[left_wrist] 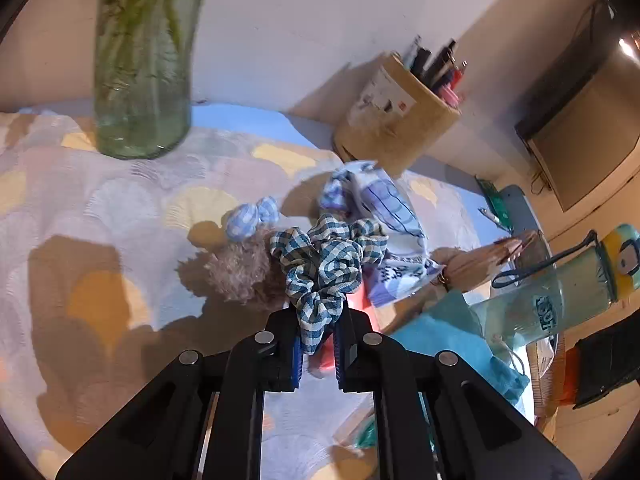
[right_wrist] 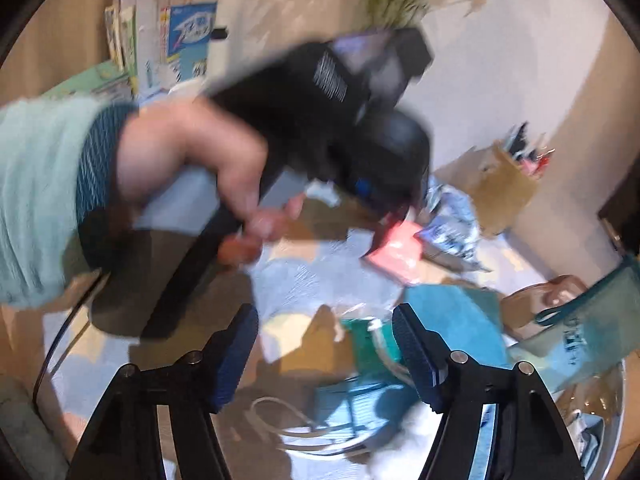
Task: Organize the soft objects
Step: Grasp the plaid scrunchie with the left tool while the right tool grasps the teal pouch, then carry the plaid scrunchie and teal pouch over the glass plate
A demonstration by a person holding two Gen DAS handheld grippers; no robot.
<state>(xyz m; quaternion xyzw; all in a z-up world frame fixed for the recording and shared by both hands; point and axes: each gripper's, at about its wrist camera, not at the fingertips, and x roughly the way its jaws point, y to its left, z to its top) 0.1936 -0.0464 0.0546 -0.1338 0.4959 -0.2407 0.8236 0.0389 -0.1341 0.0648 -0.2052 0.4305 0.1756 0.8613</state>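
Observation:
In the left wrist view my left gripper [left_wrist: 318, 332] is shut on a teal-and-white gingham scrunchie [left_wrist: 328, 264], pinching its lower loop. Beside it on the shell-patterned cloth [left_wrist: 120, 208] lie a fluffy beige piece [left_wrist: 240, 268], a light-blue gingham scrunchie [left_wrist: 252, 220] and a blue-and-white printed fabric [left_wrist: 384, 216]. A pink item [left_wrist: 360, 308] shows under the scrunchie. My right gripper [right_wrist: 326, 344] is open above a teal drawstring pouch [right_wrist: 360, 344], its pads clear of it. A hand [right_wrist: 224, 168] holds the blurred left gripper body [right_wrist: 320, 120] ahead.
A tall glass vase [left_wrist: 140, 80] with stems stands far left. A cardboard pen holder [left_wrist: 396, 120] sits against the wall. A teal cloth [left_wrist: 452, 320] and a pale green bottle [left_wrist: 560, 292] with a strap lie at the right. Boxes [right_wrist: 176, 32] lean behind.

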